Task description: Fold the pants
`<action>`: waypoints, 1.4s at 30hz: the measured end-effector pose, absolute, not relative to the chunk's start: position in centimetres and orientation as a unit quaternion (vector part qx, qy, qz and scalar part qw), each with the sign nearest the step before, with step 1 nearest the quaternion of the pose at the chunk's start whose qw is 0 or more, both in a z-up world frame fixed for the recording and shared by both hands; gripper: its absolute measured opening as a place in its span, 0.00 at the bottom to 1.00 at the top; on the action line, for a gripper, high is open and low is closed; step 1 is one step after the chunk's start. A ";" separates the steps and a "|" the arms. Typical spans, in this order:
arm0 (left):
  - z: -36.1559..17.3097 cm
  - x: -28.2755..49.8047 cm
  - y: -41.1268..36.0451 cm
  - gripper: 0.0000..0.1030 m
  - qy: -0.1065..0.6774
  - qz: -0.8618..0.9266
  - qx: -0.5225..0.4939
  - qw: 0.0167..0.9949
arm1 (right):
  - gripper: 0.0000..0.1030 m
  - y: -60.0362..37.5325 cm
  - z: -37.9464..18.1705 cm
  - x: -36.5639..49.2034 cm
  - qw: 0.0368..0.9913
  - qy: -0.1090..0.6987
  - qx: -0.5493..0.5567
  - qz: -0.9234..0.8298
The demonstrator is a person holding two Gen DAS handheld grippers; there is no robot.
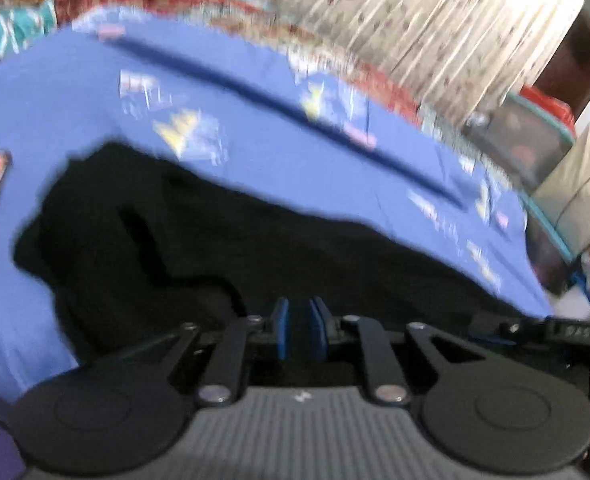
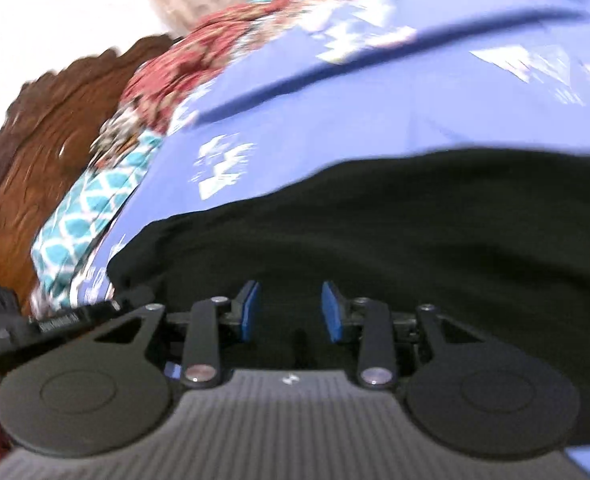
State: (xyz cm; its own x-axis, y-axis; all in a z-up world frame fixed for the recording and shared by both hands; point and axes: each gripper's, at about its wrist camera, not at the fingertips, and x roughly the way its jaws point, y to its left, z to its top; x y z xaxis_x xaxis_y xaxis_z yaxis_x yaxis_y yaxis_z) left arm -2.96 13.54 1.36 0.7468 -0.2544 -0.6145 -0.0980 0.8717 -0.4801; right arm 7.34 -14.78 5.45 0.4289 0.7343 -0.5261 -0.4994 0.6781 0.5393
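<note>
Black pants point(image 1: 199, 240) lie spread on a blue patterned sheet point(image 1: 255, 120). In the left wrist view my left gripper point(image 1: 299, 312) sits low over the near edge of the pants, its blue pads point(image 1: 281, 330) close together with a narrow gap; no cloth shows clearly between them. In the right wrist view the pants point(image 2: 415, 232) fill the lower middle on the same sheet point(image 2: 375, 112). My right gripper point(image 2: 291, 308) hovers just over the black cloth with its blue pads point(image 2: 250, 312) apart and nothing held. Both views are motion-blurred.
A floral curtain point(image 1: 415, 20) hangs behind the bed. Red and teal patterned bedding point(image 2: 95, 208) and a brown blanket point(image 2: 35, 160) lie at the sheet's edge. Boxes and bags point(image 1: 543, 140) stand at the right.
</note>
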 end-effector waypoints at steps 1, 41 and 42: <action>0.7 -2.9 13.3 0.13 0.365 -0.042 -0.254 0.895 | 0.37 -15.5 5.2 7.2 0.828 0.392 0.164 0.365; -1.2 -2.6 12.7 0.12 0.410 -0.015 -0.243 0.879 | 0.38 -16.9 1.8 7.1 0.802 0.448 0.189 0.347; -1.2 -2.6 12.6 0.12 0.410 -0.015 -0.243 0.879 | 0.38 -16.9 1.8 7.1 0.802 0.448 0.189 0.347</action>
